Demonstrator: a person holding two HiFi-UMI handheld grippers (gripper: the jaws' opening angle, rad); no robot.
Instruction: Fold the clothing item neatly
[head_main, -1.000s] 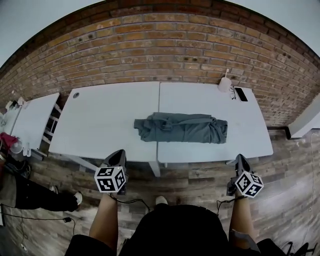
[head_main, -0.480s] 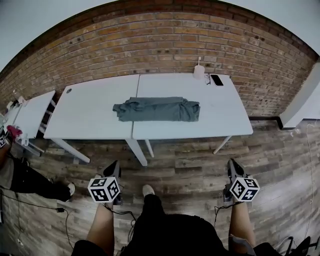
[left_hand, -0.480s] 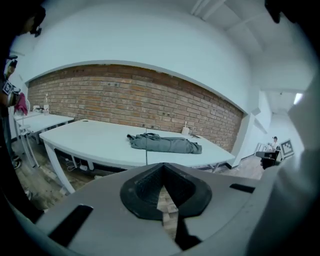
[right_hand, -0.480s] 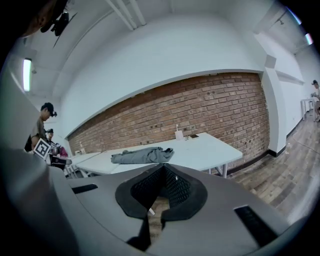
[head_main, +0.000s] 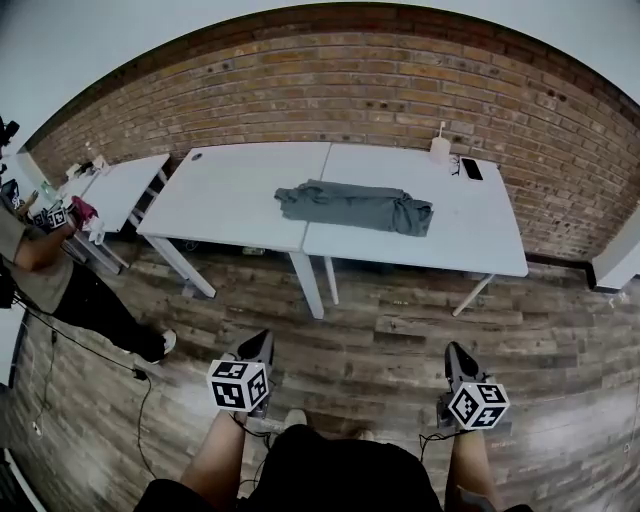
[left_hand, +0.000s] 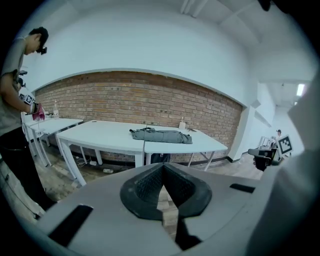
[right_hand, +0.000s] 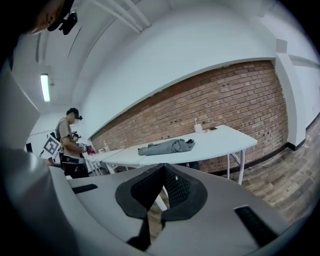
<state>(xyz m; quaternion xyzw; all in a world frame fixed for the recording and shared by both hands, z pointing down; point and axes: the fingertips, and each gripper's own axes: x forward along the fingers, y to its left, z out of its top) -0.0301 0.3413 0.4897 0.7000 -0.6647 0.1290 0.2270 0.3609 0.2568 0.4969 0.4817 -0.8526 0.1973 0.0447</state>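
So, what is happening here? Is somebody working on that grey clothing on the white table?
Nobody touches it at this moment. The grey clothing lies as a long, rumpled bundle on the white table by the brick wall. The person who wears the camera stands on the wooden floor, well apart from that table, with the left tongs and the right tongs held low in front. Both are shut and empty. Another person stands at a side table on the left.
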